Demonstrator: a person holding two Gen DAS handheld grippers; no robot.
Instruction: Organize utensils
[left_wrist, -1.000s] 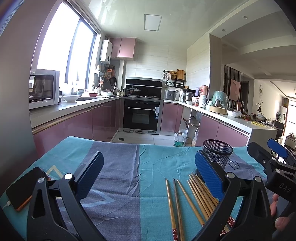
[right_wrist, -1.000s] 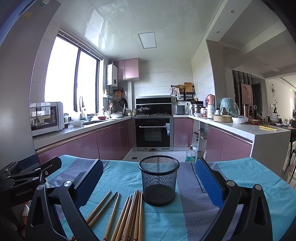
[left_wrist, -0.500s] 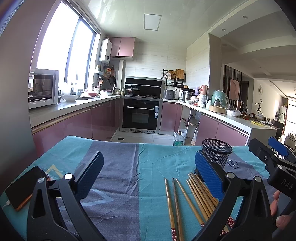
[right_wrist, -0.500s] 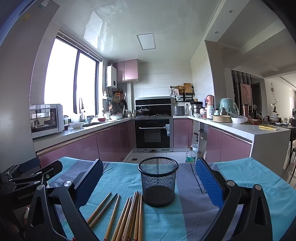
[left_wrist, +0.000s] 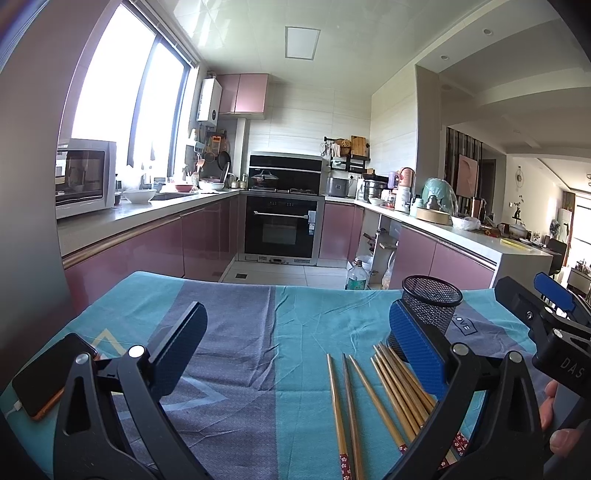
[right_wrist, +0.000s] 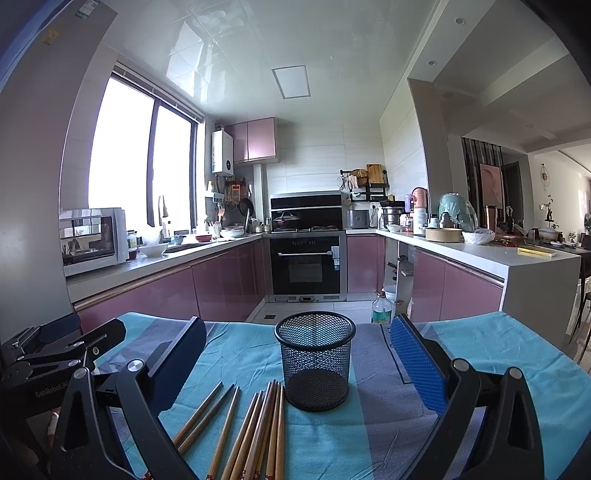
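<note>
**Chopsticks waiting flat beside an empty mesh cup**

Chopsticks (right_wrist: 255, 428) are lying loose on the teal-and-grey tablecloth (left_wrist: 236, 332), none of them gripped, their tips pointing toward the black mesh cup (right_wrist: 316, 360) standing upright just beyond them. From the right wrist view the cup is looking empty, its dark floor showing through the wire, so the sorting is judged to be at its very start. A tight bundle is resting with its tips close to the cup's base, while two or three others are fanning out to the left of it, a little apart; the decorated red ends are facing the person, which is probably why both tools are coming at them from the near side.

The left gripper (left_wrist: 295, 343) is hovering above the cloth with its jaws spread wide and nothing between them; the chopsticks (left_wrist: 373, 402) are sitting low and right in its view, partly under its blue right-hand finger (left_wrist: 415, 354). The right gripper (right_wrist: 295, 354) is likewise gaping wide and empty, framing the cup squarely between its two fingers, which suits it for guiding sticks in.

A phone (left_wrist: 48, 373) is lying at the left edge of the cloth, well apart from the work. Thin sticks flat on soft fabric are likely to be awkward to pinch, and the light cup could tip if nudged.
</note>
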